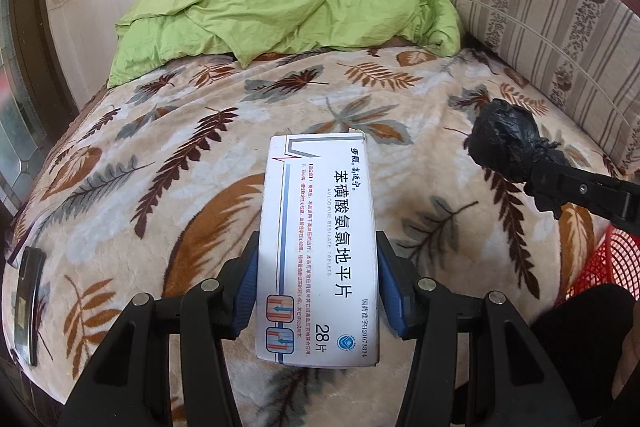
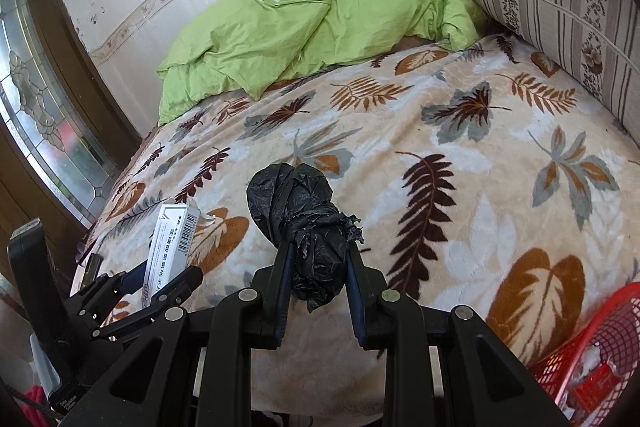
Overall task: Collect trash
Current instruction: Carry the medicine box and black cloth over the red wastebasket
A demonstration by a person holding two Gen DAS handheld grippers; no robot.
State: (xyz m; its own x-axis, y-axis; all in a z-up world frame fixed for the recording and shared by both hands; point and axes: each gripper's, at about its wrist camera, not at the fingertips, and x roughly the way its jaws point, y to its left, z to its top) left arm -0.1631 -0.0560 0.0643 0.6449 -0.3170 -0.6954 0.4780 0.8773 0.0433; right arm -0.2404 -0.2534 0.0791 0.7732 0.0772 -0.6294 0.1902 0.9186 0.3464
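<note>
My left gripper (image 1: 318, 279) is shut on a white medicine box (image 1: 318, 227) with blue and red print, held flat above the leaf-patterned blanket (image 1: 160, 155). The box also shows in the right wrist view (image 2: 170, 251), at lower left in the left gripper (image 2: 160, 279). My right gripper (image 2: 318, 267) is shut on a knotted black plastic bag (image 2: 296, 203), held above the bed. In the left wrist view the bag (image 1: 504, 139) and right gripper (image 1: 560, 187) are at the right.
A red mesh basket (image 2: 600, 347) stands at the bed's lower right, with something white and red inside; it also shows in the left wrist view (image 1: 596, 259). A green quilt (image 1: 280, 3) lies at the far end. A striped cushion (image 1: 560, 19) lines the right. A dark phone (image 1: 28, 303) lies at the left edge.
</note>
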